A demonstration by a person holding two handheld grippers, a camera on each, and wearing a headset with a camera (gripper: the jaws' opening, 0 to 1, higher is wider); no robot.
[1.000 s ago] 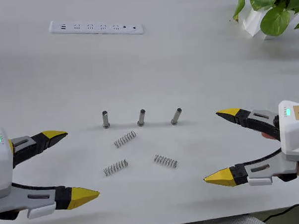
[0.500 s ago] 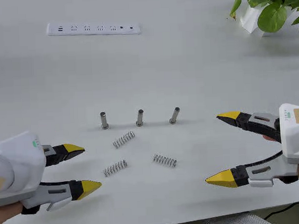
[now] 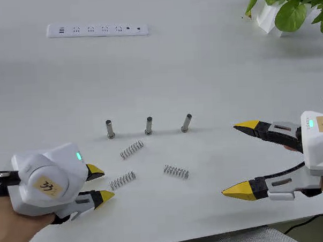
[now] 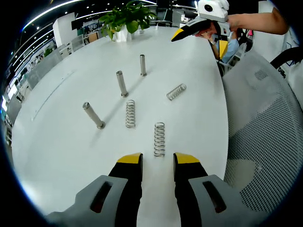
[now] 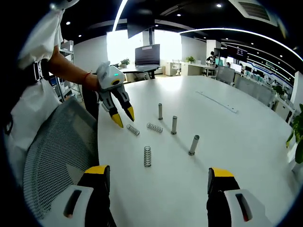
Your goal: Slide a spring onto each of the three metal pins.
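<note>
Pins (image 3: pixel 149 126) bare — left claw (image 3: pixel 101 183) slightly parted beside 1 spring (image 3: pixel 123 180), right claw (image 3: pixel 228 160) wide.

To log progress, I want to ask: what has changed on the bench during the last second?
The left hand-held gripper rolled over and moved right, up to the nearest spring; its jaws narrowed but remain open, gripping nothing. The right hand-held gripper stayed wide open in place. The three pins and the other two springs did not move.

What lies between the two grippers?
In the head view, two springs: the left spring by the left gripper, the right spring toward the right gripper.
</note>
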